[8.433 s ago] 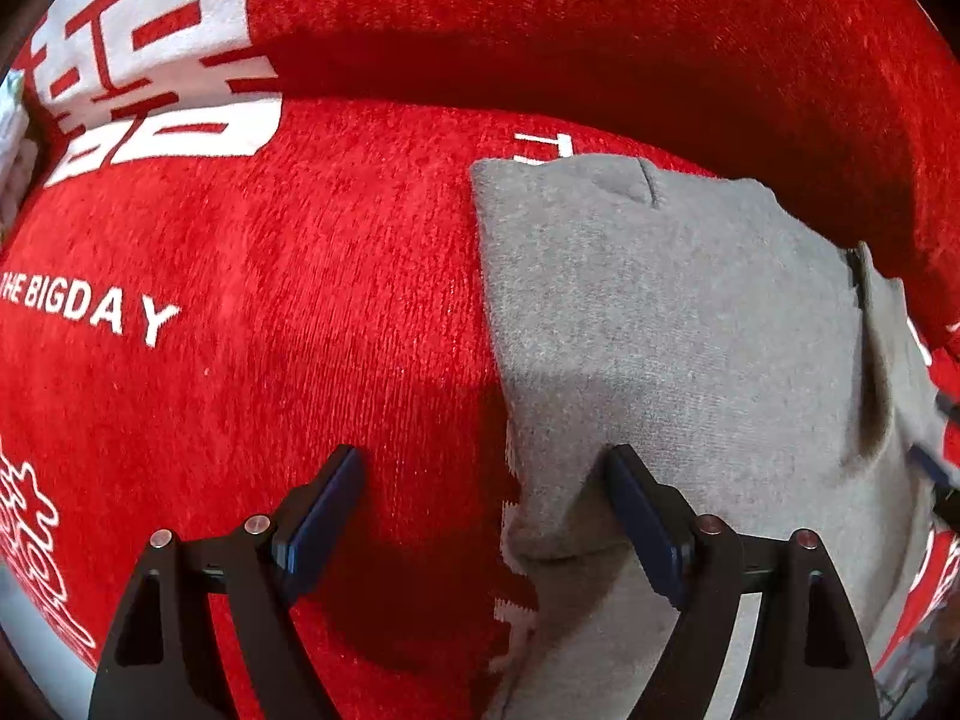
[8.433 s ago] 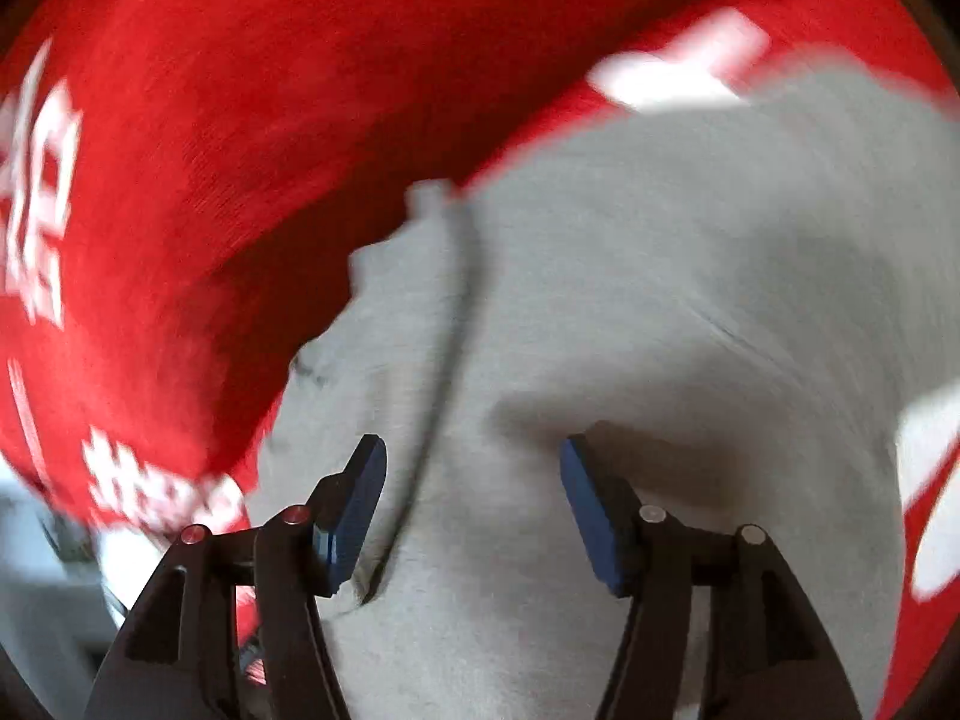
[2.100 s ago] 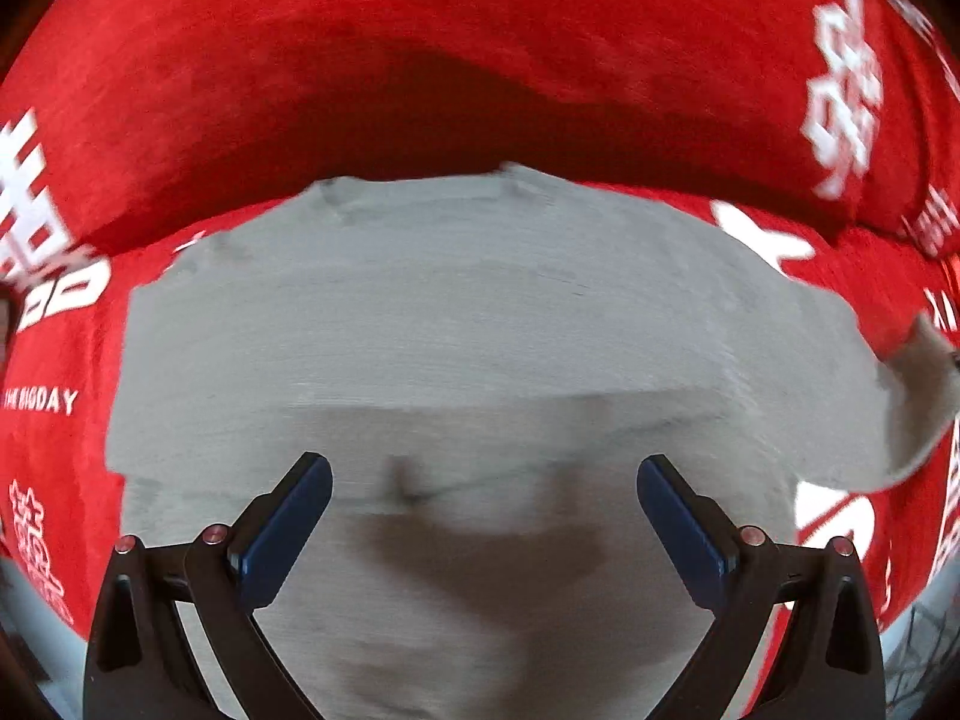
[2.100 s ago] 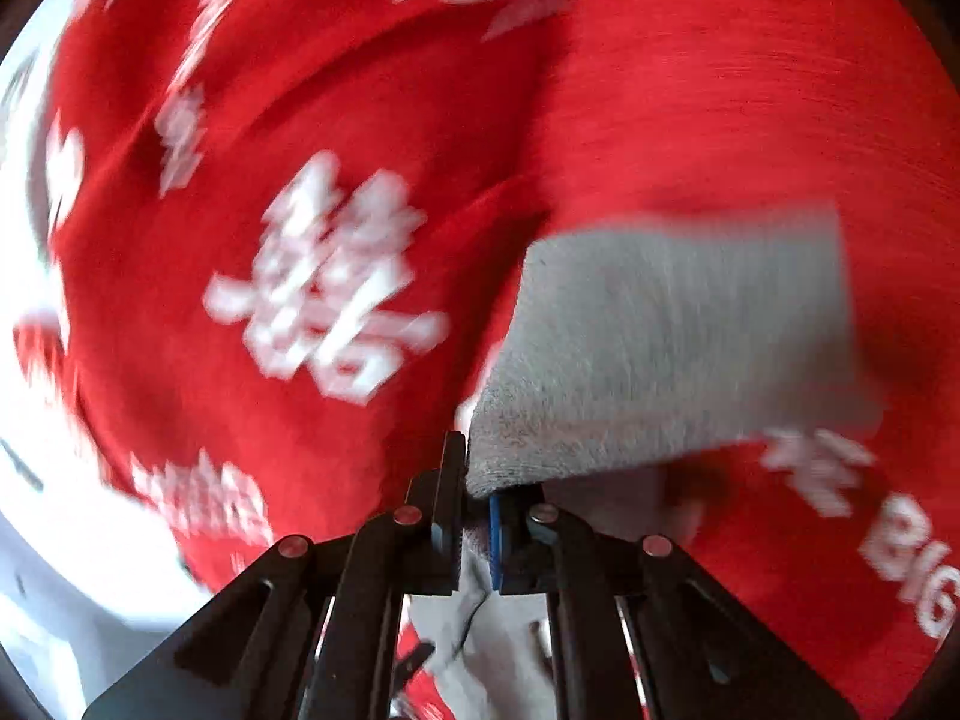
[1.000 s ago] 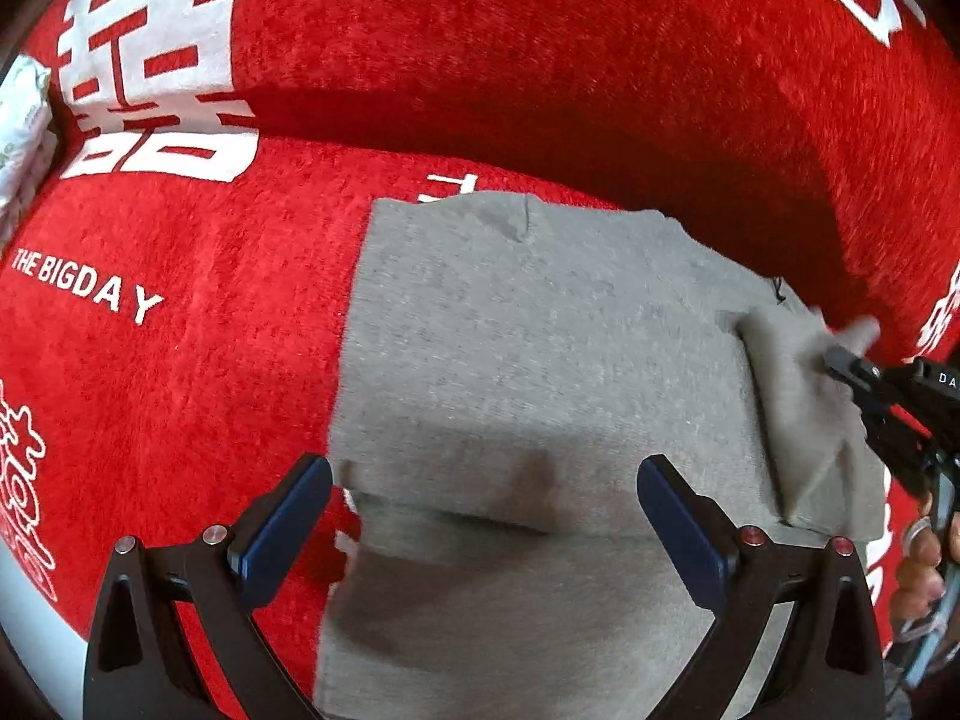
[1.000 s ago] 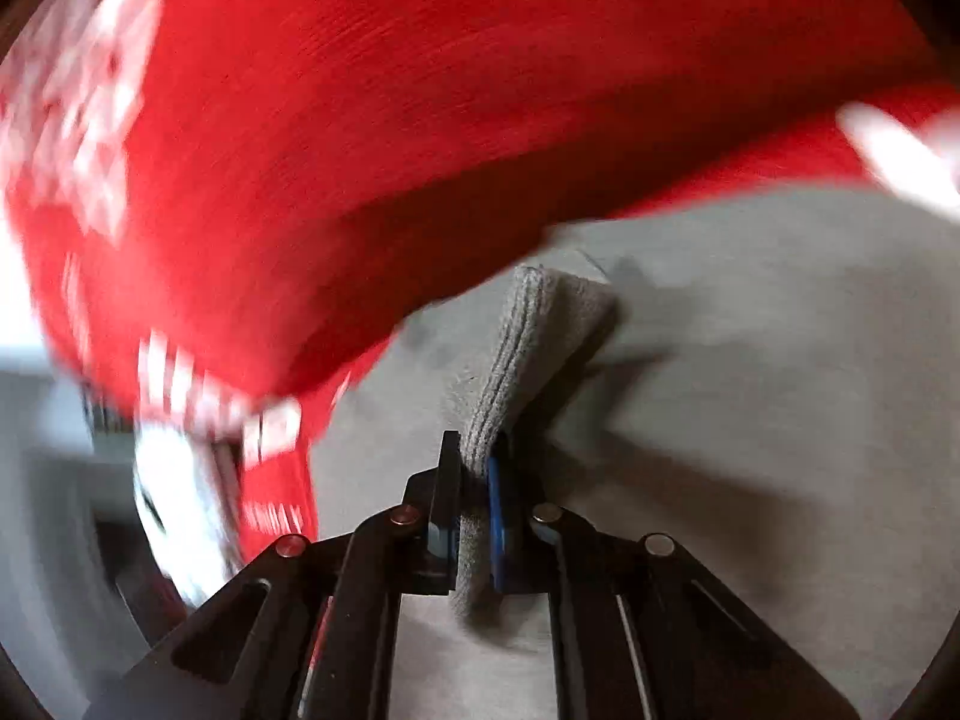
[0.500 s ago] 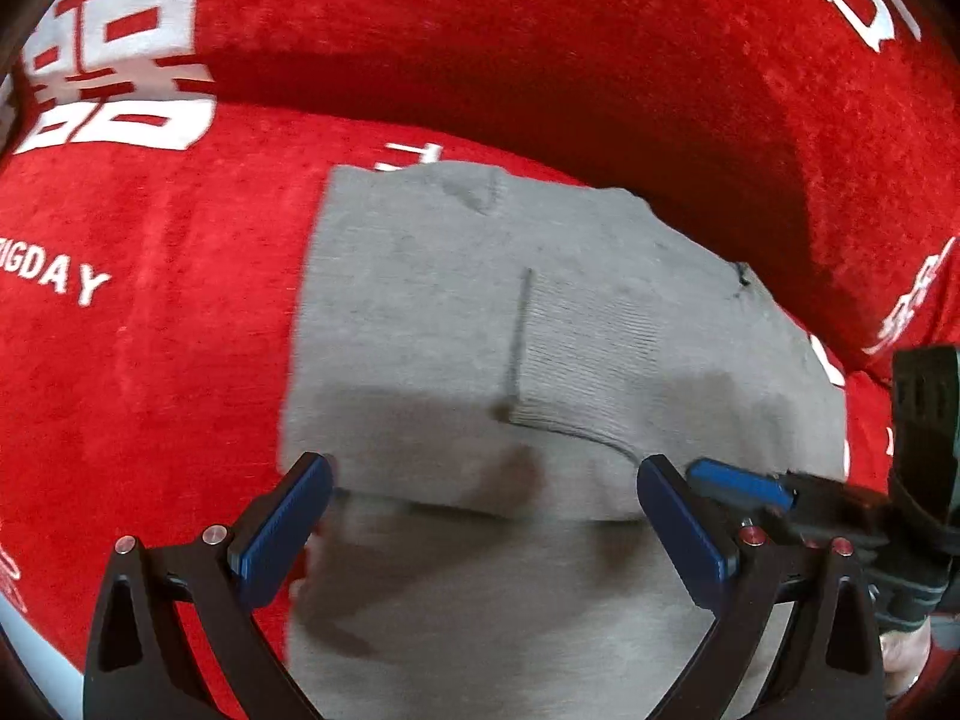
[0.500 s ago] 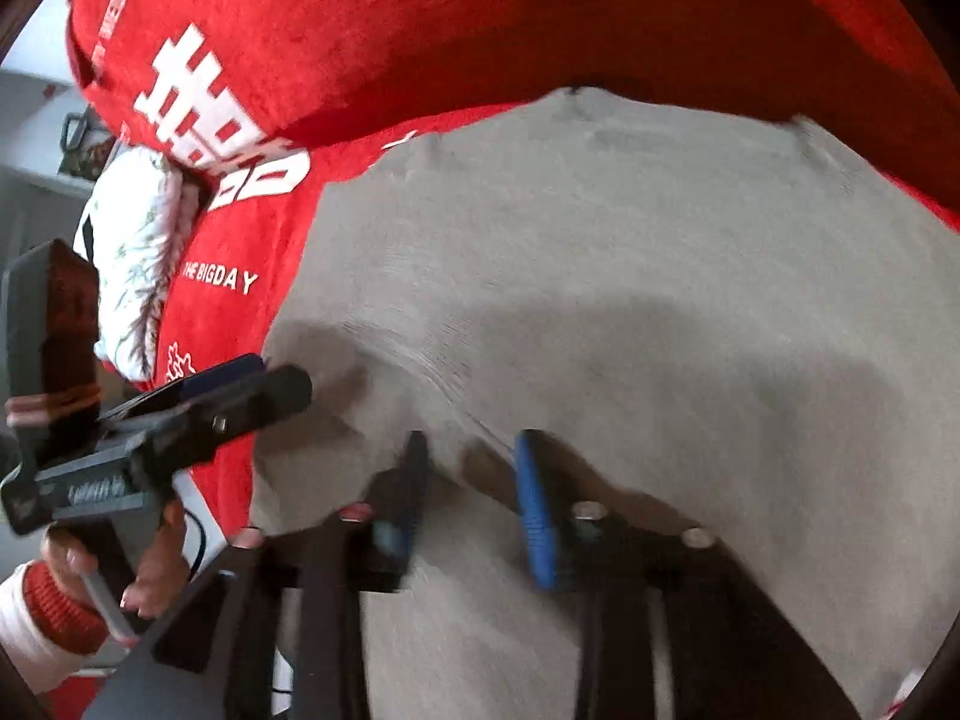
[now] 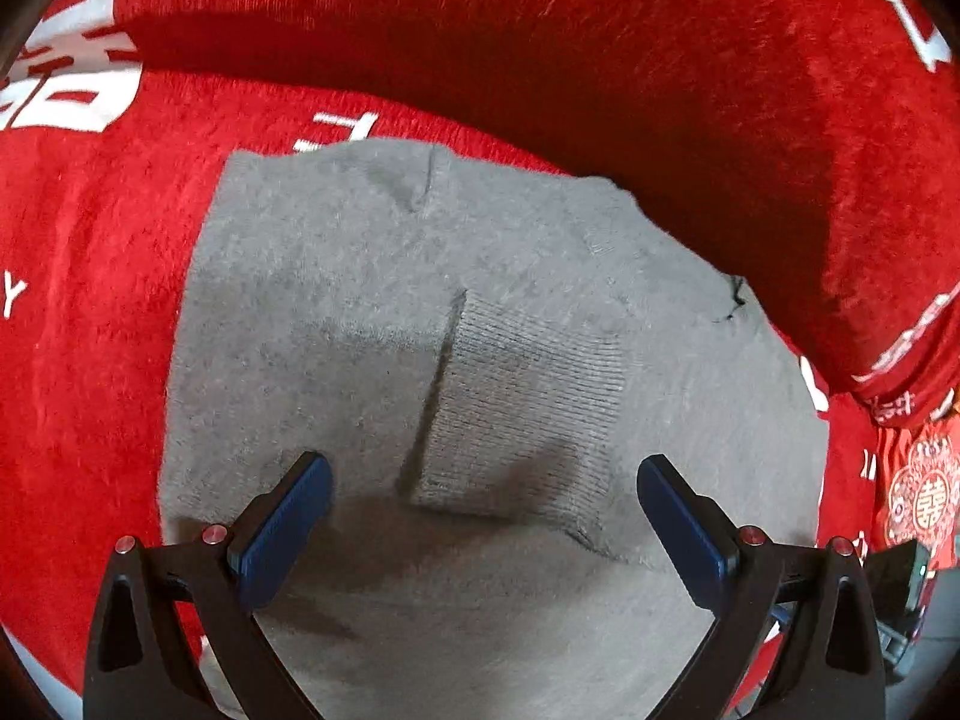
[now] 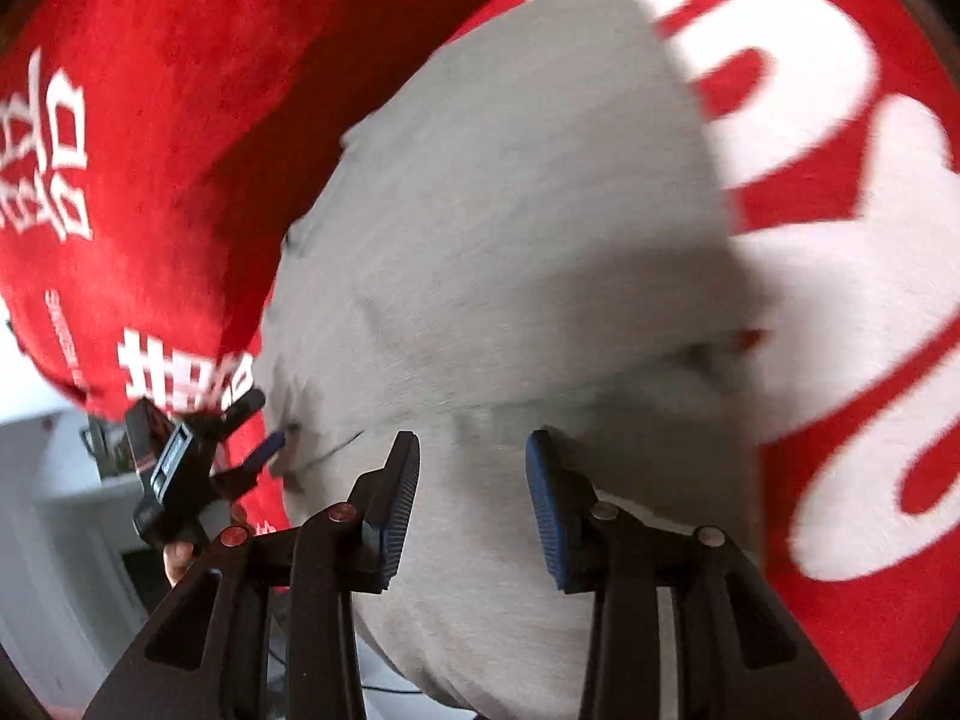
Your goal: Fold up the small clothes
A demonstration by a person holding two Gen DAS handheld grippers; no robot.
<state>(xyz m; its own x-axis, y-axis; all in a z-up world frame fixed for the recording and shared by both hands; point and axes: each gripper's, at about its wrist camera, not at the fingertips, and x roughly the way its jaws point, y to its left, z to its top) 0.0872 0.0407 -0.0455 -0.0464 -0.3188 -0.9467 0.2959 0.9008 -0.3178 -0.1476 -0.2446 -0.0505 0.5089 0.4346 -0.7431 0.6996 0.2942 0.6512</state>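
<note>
A grey knit sweater (image 9: 336,324) lies partly folded on the red sofa seat (image 9: 90,252). Its ribbed sleeve cuff (image 9: 528,414) lies folded across the middle of the body. My left gripper (image 9: 480,510) is open and empty, just above the sweater's near part, its fingers either side of the cuff. In the right wrist view the sweater (image 10: 510,228) fills the middle, blurred. My right gripper (image 10: 474,474) is open and empty over it. The left gripper (image 10: 180,468) also shows there at the sweater's left edge.
The red sofa backrest (image 9: 540,48) with white lettering rises behind the sweater. A red patterned cloth (image 9: 918,492) hangs at the far right. A pale floor and wall (image 10: 48,540) show beyond the sofa edge in the right wrist view.
My right gripper carried the sleeve over the sweater's body, let it go and opened. The cuff now lies flat on the body. My left gripper stayed open and moved closer to the sweater.
</note>
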